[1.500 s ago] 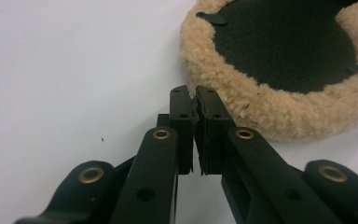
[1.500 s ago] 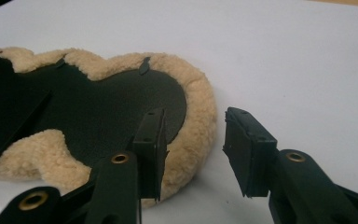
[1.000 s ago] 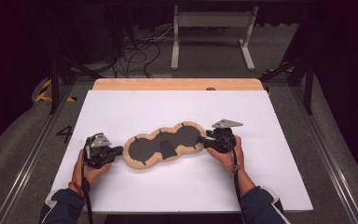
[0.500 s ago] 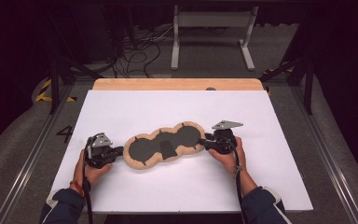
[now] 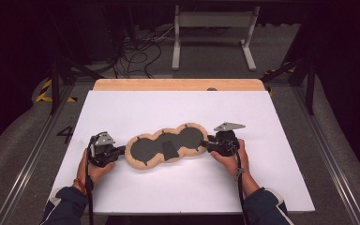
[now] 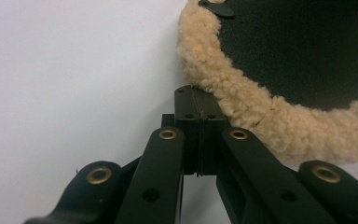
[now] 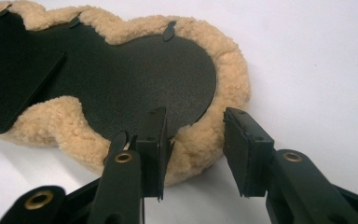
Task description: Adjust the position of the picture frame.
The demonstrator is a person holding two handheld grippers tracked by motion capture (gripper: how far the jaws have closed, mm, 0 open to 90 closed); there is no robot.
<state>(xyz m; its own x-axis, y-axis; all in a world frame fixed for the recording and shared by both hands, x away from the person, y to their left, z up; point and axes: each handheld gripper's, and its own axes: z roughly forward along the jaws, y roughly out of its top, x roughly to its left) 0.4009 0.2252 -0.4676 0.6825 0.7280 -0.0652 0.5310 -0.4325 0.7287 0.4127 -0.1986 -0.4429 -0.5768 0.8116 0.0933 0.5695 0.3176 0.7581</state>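
A peanut-shaped pad [image 5: 166, 145] with a black face and a tan fleece rim lies flat on the white table [image 5: 178, 108]. My left gripper [image 5: 122, 151] is at the pad's left end. In the left gripper view, the left gripper [image 6: 196, 100] is shut, its tips touching the fleece rim [image 6: 242, 107], and I see nothing between them. My right gripper [image 5: 207, 144] is at the pad's right end. Seen from the right gripper view, the right gripper [image 7: 196, 116] is open and straddles the rim of the pad [image 7: 135, 79], one jaw over the black face and the other outside the fleece.
A wooden strip [image 5: 178, 85] runs along the table's far edge. Beyond it on the floor stand a grey metal frame [image 5: 214, 28] and loose cables [image 5: 140, 47]. White table surface spreads on all sides of the pad.
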